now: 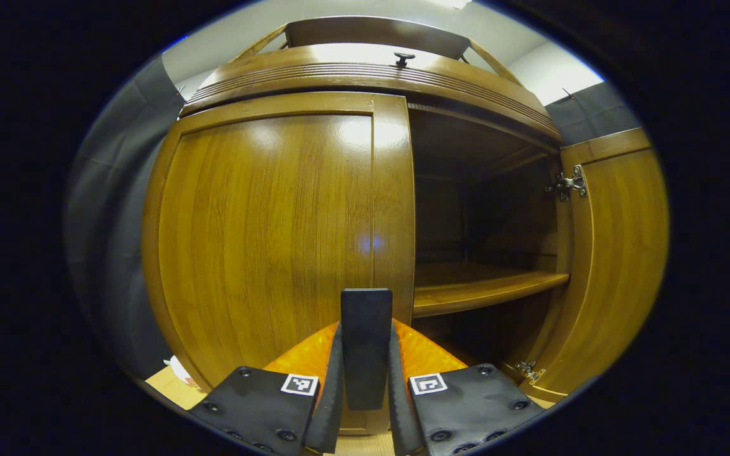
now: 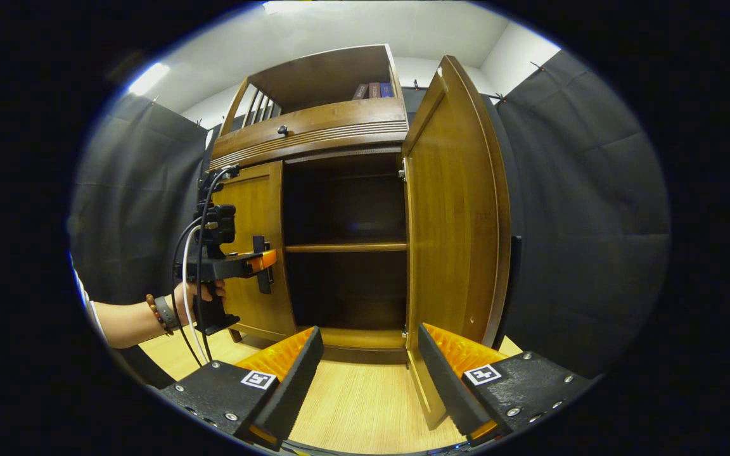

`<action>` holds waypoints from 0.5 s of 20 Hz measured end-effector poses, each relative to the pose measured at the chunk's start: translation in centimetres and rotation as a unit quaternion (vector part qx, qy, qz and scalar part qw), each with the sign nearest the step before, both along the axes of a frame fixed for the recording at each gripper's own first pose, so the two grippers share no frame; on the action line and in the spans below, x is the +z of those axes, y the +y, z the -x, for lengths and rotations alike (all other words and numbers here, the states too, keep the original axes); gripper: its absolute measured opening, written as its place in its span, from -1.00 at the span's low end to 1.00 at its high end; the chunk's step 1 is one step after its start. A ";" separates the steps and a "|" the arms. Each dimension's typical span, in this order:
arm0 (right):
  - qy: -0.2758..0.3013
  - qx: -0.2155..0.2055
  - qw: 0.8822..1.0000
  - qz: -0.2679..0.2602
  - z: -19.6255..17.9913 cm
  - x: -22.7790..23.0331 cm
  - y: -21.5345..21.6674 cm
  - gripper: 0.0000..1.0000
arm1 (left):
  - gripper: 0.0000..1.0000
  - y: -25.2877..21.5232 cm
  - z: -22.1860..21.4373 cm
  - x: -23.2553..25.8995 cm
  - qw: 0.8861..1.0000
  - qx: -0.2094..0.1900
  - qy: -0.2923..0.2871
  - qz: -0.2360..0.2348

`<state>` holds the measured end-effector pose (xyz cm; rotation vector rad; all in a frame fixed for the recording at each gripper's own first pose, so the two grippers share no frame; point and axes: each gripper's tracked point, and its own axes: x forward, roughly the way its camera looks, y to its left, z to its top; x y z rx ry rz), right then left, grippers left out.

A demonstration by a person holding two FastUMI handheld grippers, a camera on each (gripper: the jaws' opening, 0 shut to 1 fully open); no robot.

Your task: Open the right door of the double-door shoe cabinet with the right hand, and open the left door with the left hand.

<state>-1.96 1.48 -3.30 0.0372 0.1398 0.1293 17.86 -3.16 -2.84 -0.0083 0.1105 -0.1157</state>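
Observation:
The wooden shoe cabinet (image 1: 365, 76) fills the left gripper view. Its left door (image 1: 263, 240) is closed. A dark upright handle (image 1: 365, 316) on that door's inner edge sits between the fingers of my left gripper (image 1: 365, 339), which is shut on it. The right door (image 1: 618, 253) stands swung wide open, baring a shelf (image 1: 485, 288). In the right gripper view my right gripper (image 2: 368, 373) is open and holds nothing, low in front of the open right door (image 2: 454, 221). Farther off, a hand (image 2: 197, 292) holds the left gripper (image 2: 263, 261) against the left door (image 2: 254, 209).
A drawer with a small knob (image 2: 282, 130) runs above the doors, and an upper shelf holds books (image 2: 374, 90). Black cloth (image 2: 587, 209) hangs on both sides. Light wood flooring (image 2: 365, 411) lies before the cabinet. The open door's bottom edge comes close to my right finger (image 2: 441, 380).

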 end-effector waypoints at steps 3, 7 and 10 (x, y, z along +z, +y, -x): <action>0.004 0.000 1.000 0.001 -0.1 -0.3 -0.1 0.85 | -0.27 0.3 1.0 0.4 1.000 0.008 0.009 -0.005; 0.011 -0.002 1.000 0.007 0.1 -1.1 -0.2 0.85 | -0.20 1.0 4.6 0.8 1.000 0.009 0.019 0.001; 0.011 0.002 1.000 0.012 -0.2 -1.1 -0.2 0.85 | -0.20 1.8 7.0 1.3 1.000 0.001 0.017 0.003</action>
